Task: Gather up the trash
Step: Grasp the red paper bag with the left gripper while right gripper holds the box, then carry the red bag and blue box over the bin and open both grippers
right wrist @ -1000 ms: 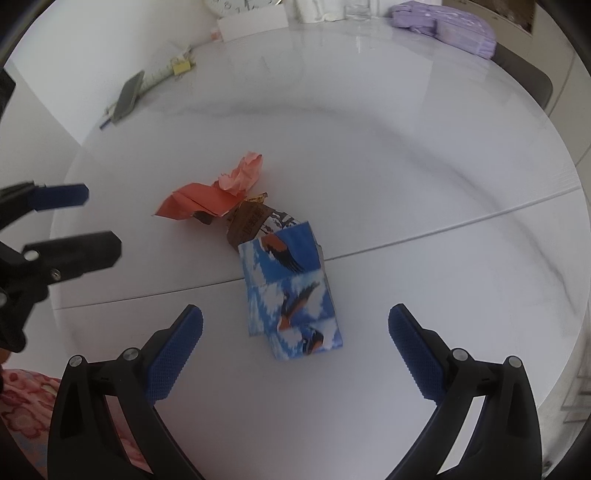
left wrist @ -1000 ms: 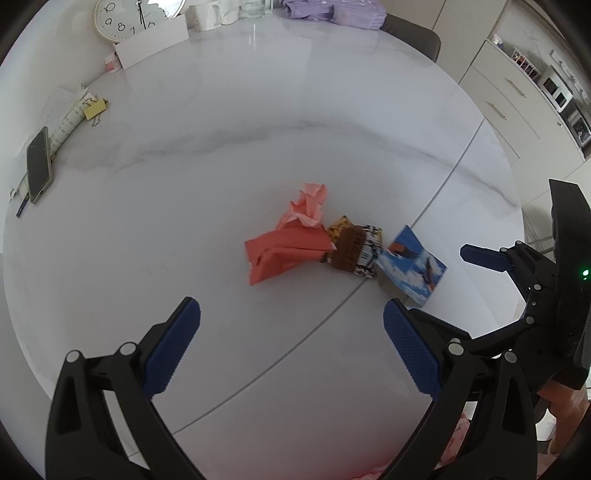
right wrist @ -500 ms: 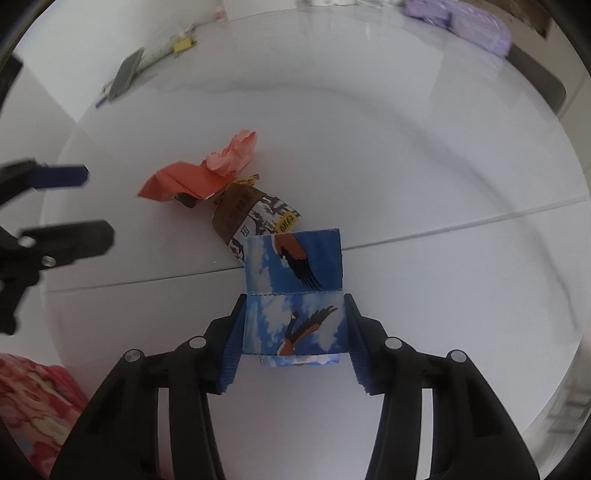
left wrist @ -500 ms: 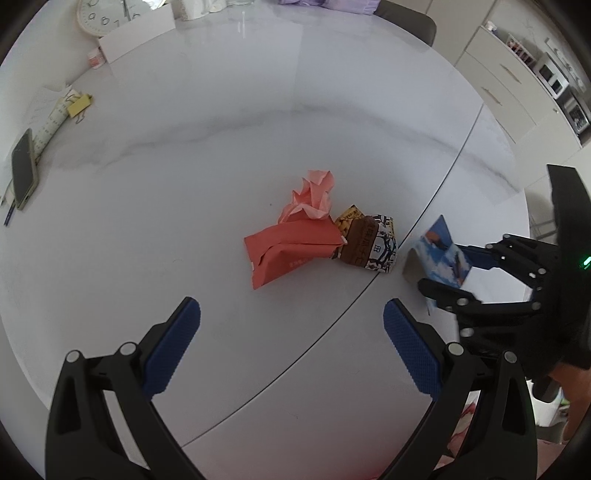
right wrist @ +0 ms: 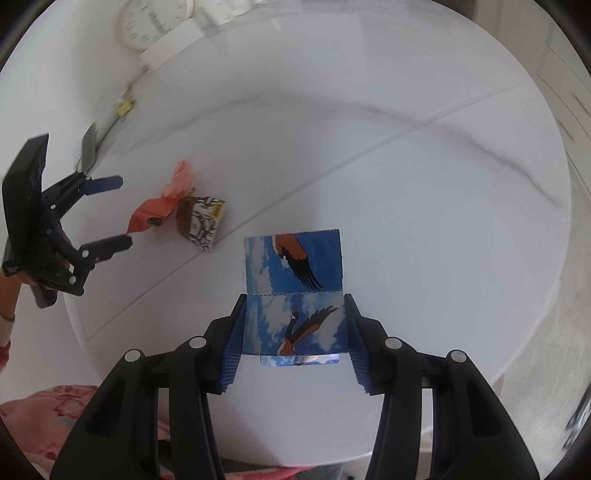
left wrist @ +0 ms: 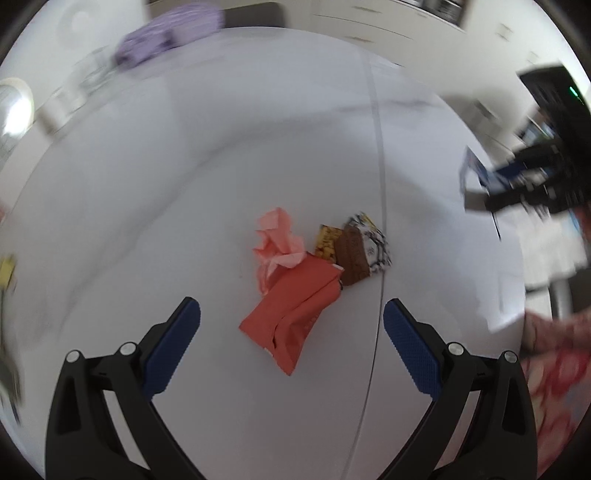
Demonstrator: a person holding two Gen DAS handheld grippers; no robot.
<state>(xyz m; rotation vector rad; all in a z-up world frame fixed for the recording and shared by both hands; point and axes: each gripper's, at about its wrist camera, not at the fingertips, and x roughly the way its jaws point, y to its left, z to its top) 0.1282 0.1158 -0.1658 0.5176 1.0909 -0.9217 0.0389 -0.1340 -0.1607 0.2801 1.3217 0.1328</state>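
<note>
My right gripper (right wrist: 293, 326) is shut on a blue box with bird pictures (right wrist: 293, 291) and holds it above the white marble table (right wrist: 406, 184). It also shows at the far right of the left wrist view (left wrist: 480, 177). My left gripper (left wrist: 291, 325) is open, with a red wrapper (left wrist: 291, 317) between its fingers. A crumpled pink tissue (left wrist: 275, 243) and a brown, black-and-white snack packet (left wrist: 356, 253) lie just beyond the wrapper. The same pile shows in the right wrist view (right wrist: 181, 210), with the left gripper (right wrist: 110, 214) beside it.
A purple bag (left wrist: 166, 33) lies at the table's far edge, beside a chair. A clock (right wrist: 147, 22), a white card, a phone (right wrist: 90, 144) and small yellow items sit along the far left rim. A seam (left wrist: 378, 221) crosses the tabletop. Cabinets stand beyond the table.
My right gripper closed on the blue box and lifted it off the table to the right. My left gripper swung right and came close over the red wrapper.
</note>
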